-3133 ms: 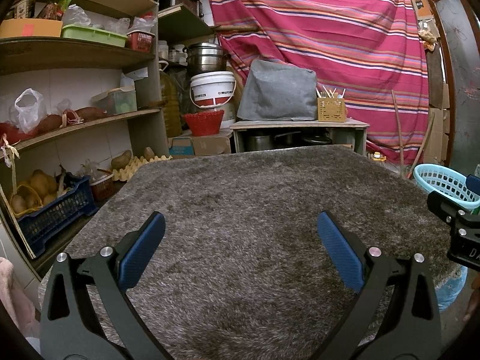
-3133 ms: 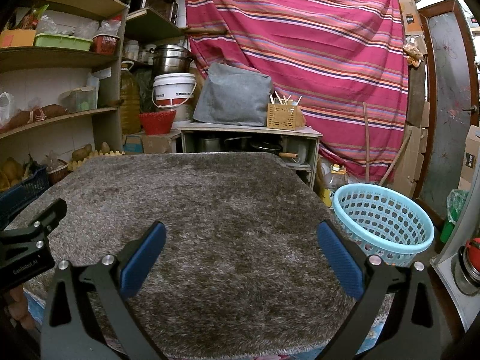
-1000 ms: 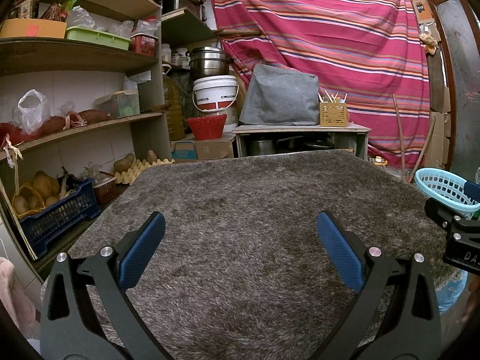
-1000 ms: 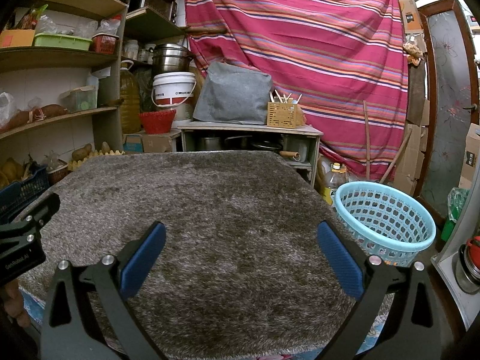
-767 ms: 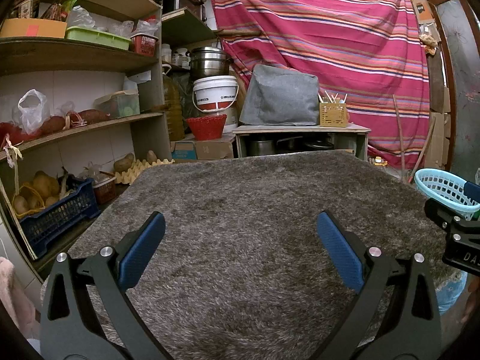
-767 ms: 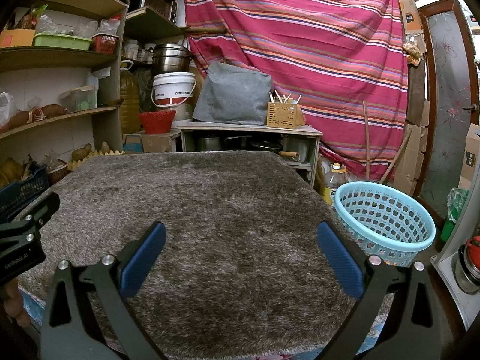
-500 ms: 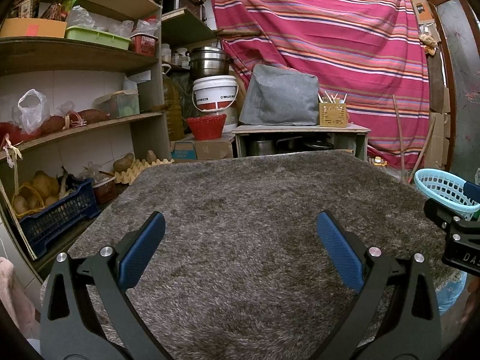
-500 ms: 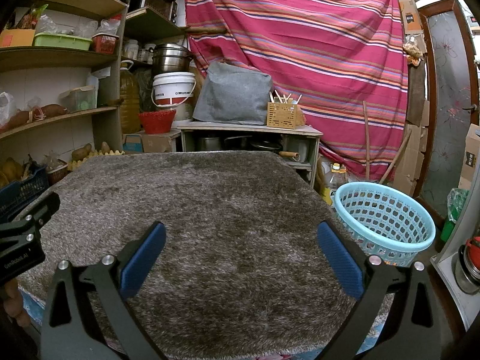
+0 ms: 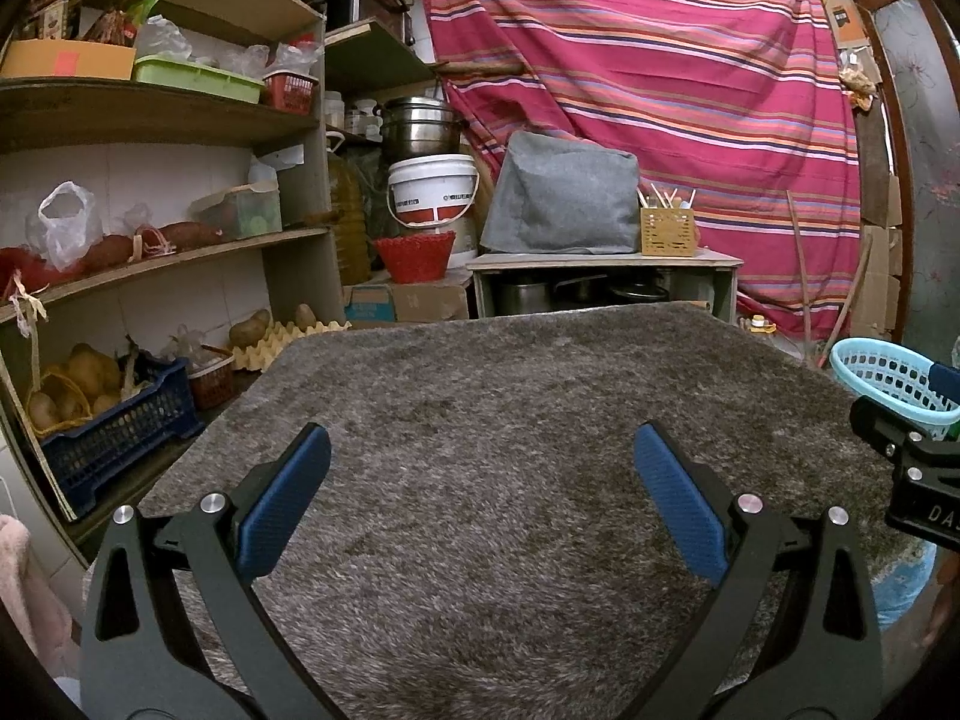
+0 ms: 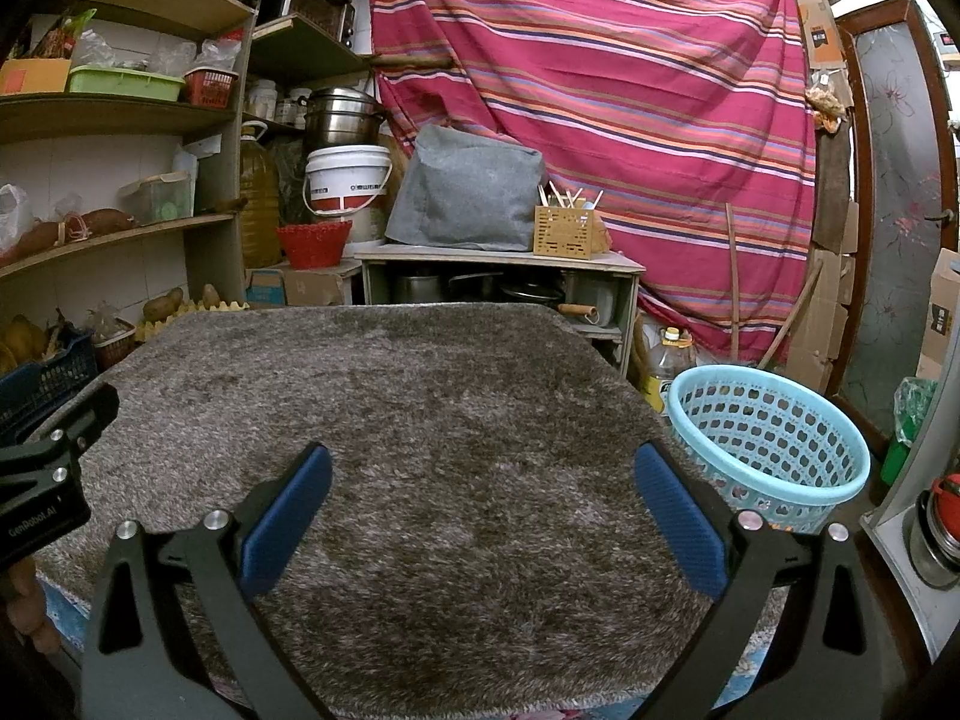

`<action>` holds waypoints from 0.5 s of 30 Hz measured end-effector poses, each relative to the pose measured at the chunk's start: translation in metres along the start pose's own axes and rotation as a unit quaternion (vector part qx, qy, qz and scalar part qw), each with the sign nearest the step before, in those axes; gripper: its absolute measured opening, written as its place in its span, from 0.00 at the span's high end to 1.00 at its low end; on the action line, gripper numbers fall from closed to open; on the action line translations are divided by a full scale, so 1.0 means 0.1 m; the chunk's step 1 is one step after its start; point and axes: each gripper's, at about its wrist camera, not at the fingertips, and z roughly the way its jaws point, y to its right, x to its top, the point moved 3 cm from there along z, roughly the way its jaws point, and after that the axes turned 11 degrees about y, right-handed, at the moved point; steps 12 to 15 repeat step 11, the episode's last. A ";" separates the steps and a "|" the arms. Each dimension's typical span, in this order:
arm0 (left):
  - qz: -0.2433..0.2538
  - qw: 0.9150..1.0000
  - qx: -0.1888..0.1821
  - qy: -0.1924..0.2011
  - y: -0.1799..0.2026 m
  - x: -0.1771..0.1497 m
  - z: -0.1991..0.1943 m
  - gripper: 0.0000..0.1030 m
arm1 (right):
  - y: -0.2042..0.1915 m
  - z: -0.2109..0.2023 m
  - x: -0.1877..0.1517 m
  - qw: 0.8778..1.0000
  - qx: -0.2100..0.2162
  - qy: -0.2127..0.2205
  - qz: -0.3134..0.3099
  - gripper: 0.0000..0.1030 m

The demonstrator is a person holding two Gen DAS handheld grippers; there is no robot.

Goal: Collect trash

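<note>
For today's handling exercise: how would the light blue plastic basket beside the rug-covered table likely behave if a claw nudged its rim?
The basket looks thin-walled and perforated, so probably light and easily slid. Its wide mouth tapering to a narrower base suggests it might tip. The rim would likely flex slightly.

The right claw [image 9: 912, 456] is cut by the frame edge.

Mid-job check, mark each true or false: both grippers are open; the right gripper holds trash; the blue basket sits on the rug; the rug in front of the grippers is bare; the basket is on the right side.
1. Both grippers are open. True: the left gripper and right gripper have their jaws wide apart.
2. The right gripper holds trash. False: nothing is between its jaws.
3. The basket sits on the rug. False: it stands beside the rug's edge.
4. The rug is bare. True: no trash shows on it.
5. The basket is on the right. True.
</note>
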 end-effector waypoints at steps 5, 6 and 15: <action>0.001 1.000 0.001 0.007 0.01 0.04 -0.03 0.05 | 0.00 0.00 0.00 1.000 0.000 0.000 0.001 0.04; 0.001 1.000 0.001 0.008 0.01 0.05 -0.04 0.05 | -0.01 0.00 0.00 1.000 0.000 -0.001 0.000 0.04; -0.004 1.000 -0.004 0.002 0.02 0.05 -0.04 0.05 | 0.00 0.01 0.00 1.000 0.000 0.000 0.000 0.04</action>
